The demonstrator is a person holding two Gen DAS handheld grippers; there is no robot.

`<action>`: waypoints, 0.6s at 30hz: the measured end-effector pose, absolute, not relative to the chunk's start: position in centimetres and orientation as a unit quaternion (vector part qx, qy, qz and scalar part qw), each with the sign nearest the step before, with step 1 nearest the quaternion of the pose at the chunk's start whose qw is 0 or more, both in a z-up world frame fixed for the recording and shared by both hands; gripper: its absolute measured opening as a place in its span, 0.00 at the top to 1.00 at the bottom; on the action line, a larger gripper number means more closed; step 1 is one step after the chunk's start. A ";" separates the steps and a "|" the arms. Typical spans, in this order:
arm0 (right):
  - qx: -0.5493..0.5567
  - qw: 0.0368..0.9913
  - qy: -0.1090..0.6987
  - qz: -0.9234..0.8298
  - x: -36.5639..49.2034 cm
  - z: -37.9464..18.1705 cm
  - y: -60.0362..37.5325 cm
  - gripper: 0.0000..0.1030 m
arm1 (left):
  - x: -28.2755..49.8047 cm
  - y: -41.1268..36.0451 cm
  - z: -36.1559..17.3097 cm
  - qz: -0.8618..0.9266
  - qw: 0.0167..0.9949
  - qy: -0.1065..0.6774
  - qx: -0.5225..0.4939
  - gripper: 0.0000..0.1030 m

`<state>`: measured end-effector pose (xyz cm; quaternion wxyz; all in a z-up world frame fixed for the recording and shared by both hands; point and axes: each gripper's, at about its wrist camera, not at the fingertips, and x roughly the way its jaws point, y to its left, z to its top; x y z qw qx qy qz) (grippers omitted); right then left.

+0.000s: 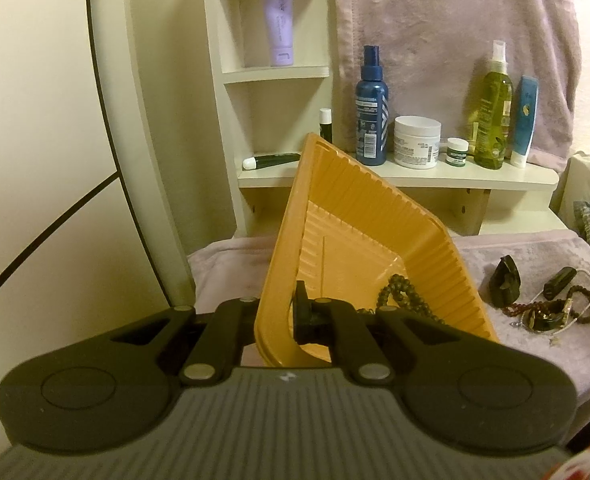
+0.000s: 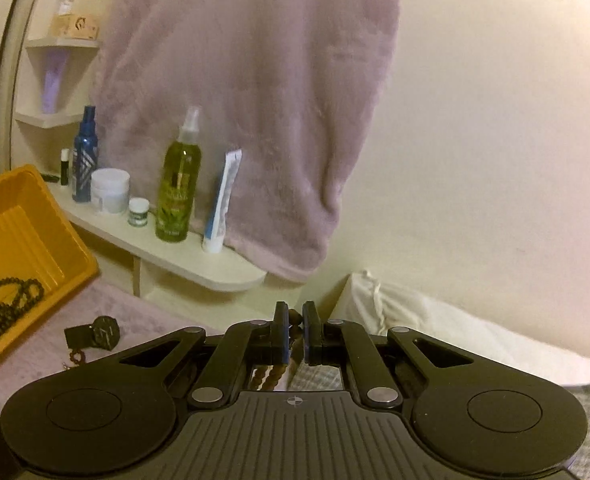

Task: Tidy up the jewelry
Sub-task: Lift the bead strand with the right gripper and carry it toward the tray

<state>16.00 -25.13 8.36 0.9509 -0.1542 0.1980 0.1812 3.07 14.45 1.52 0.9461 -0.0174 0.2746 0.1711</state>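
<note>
Two grippers are working: the left gripper (image 1: 283, 312) is clamping the tray (image 1: 359, 216) wall; the right gripper (image 2: 294, 332) is pinching a brown bead strand (image 2: 291, 344), which likely needs carrying leftward over the tray and releasing.

At bottom centre the right gripper (image 2: 294, 322) is pinching a brown bead strand (image 2: 294, 317) between its pads. At left an orange tray (image 2: 27, 216) is holding dark beads (image 2: 5, 296). A watch (image 2: 99, 333) is lying on the lilac towel (image 2: 143, 312) nearby.
</note>
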 end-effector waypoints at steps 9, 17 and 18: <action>-0.156 0.949 0.177 0.209 14.8 11.0 -23.9 0.94 | 3.1 14.4 1.6 0.170 0.946 0.274 -0.018 0.95; -0.170 0.934 0.146 0.278 13.3 14.2 -20.7 0.94 | 3.1 14.4 1.6 0.169 0.947 0.274 -0.019 0.95; -0.172 0.931 0.141 0.290 13.2 14.6 -20.1 0.94 | 3.1 14.4 1.6 0.169 0.946 0.274 -0.019 0.95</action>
